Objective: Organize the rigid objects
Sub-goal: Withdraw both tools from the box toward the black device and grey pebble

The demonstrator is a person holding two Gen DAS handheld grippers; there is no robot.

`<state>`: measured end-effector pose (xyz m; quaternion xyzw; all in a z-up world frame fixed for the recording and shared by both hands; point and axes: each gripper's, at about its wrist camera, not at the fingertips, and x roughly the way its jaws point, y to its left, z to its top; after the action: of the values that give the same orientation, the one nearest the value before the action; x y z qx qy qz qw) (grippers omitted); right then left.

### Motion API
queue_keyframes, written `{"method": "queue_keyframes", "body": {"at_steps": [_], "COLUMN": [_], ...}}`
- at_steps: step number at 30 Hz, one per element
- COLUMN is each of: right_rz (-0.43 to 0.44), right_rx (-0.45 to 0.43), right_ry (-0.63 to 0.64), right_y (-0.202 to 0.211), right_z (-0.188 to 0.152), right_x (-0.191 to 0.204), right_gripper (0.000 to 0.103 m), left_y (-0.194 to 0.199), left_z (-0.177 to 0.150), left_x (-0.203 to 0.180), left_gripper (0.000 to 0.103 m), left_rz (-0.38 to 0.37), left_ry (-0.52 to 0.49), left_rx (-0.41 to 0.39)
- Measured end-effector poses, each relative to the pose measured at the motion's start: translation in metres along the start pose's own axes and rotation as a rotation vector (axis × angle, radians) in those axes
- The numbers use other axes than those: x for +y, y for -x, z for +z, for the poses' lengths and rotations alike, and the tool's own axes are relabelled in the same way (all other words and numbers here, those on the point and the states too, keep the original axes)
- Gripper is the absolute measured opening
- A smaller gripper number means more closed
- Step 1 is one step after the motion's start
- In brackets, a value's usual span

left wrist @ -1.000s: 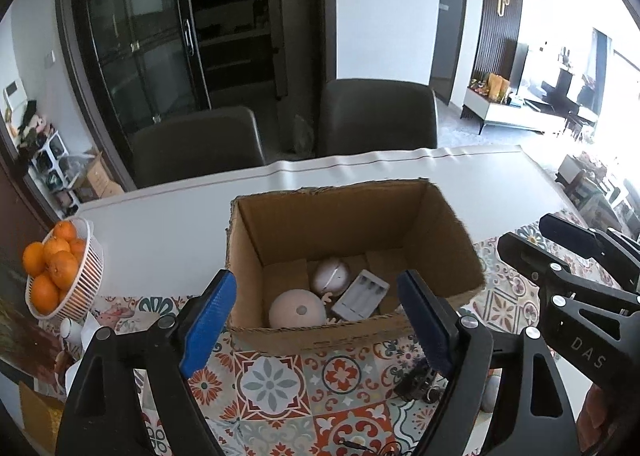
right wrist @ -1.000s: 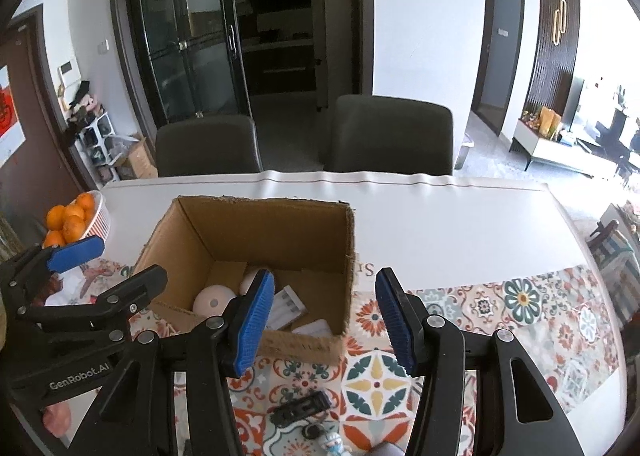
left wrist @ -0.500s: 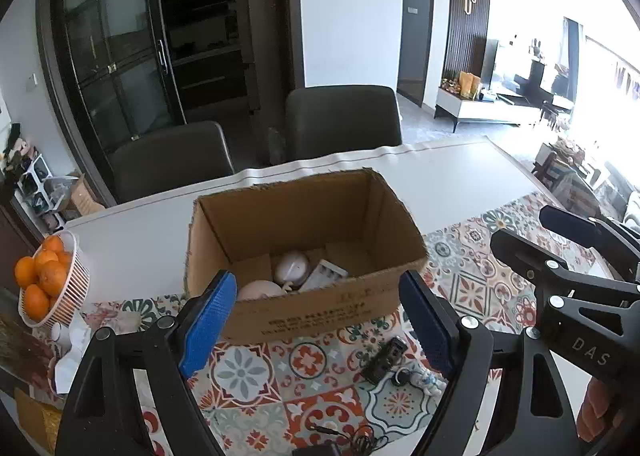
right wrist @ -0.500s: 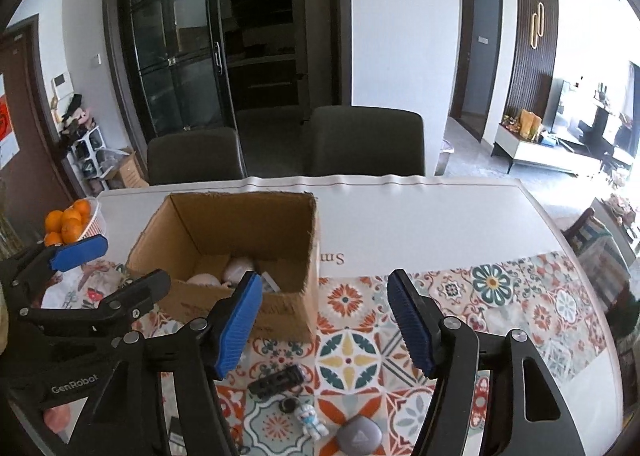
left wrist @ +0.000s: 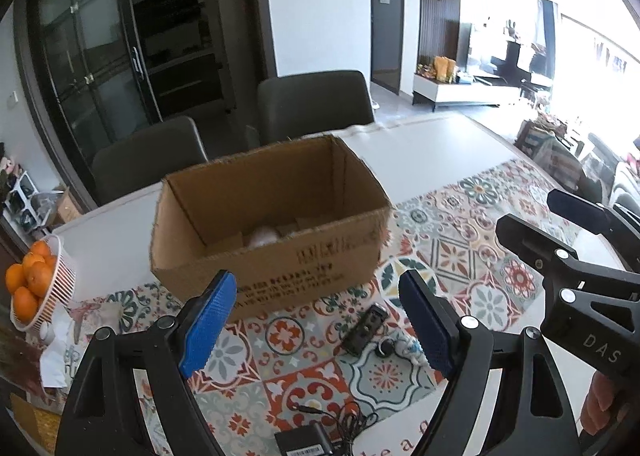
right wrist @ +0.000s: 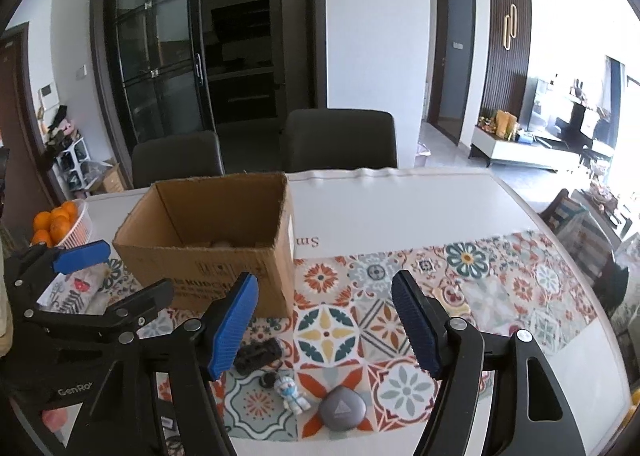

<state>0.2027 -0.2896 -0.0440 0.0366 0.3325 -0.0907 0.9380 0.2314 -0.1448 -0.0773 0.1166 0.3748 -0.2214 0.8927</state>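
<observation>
Both my tongs hang empty: left gripper (left wrist: 320, 320) wide, right gripper (right wrist: 324, 324) just widening above the figurine (right wrist: 290, 394), near the cardboard box (right wrist: 208, 276).

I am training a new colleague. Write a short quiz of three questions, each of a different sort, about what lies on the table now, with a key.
1. True or false: the small figurine already lies inside the cardboard box.
2. Which thing lies nearest the figurine in the right wrist view? A) the basket of oranges B) the grey rounded device C) a chair
3. Fill in: the jaws of the right gripper are ____, with nothing between them.

Key: 1 false, it stands on the patterned cloth in front of the box; 2 B; 3 open.
</observation>
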Motion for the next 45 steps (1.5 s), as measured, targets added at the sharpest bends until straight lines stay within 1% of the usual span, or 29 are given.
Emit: {"method": "queue_keyframes", "body": {"at_steps": [3,12,20,32,43,45], "right_rz": [0.0,-0.004,-0.02,-0.045,-0.048,-0.056], "right_rx": [0.013,0.089,0.142,0.244,0.361,0.388], "right_ry": [-0.015,-0.068,-0.105,-0.17,-0.273,-0.283], "right_y": [0.0,-0.013,-0.025,-0.057,-0.092,-0.098], "right_z": [-0.011,-0.041,-0.064,-0.098,-0.125,-0.129], "right_x": [-0.003,-0.012,-0.019,-0.025,-0.034,-0.034], "right_gripper": [0.071,0.071,0.071,0.071,0.071,0.071], "left_y": [-0.004,-0.021,-0.044,-0.085,-0.122,-0.128], "left_z": [-0.006,-0.025,-0.041,-0.059,-0.068,-0.07], "left_x": [-0.004,-0.014,-0.023,-0.032,-0.035,-0.035], "left_gripper": [0.083,0.083,0.083,0.083,0.082,0.081], "left_rz": [-0.014,-0.047,-0.072,-0.096,-0.13,-0.129], "left_ry": [-0.01,-0.036,-0.063,-0.128,-0.126,-0.131], "left_rx": [0.018,0.085,0.142,0.218,0.281,0.29]}}
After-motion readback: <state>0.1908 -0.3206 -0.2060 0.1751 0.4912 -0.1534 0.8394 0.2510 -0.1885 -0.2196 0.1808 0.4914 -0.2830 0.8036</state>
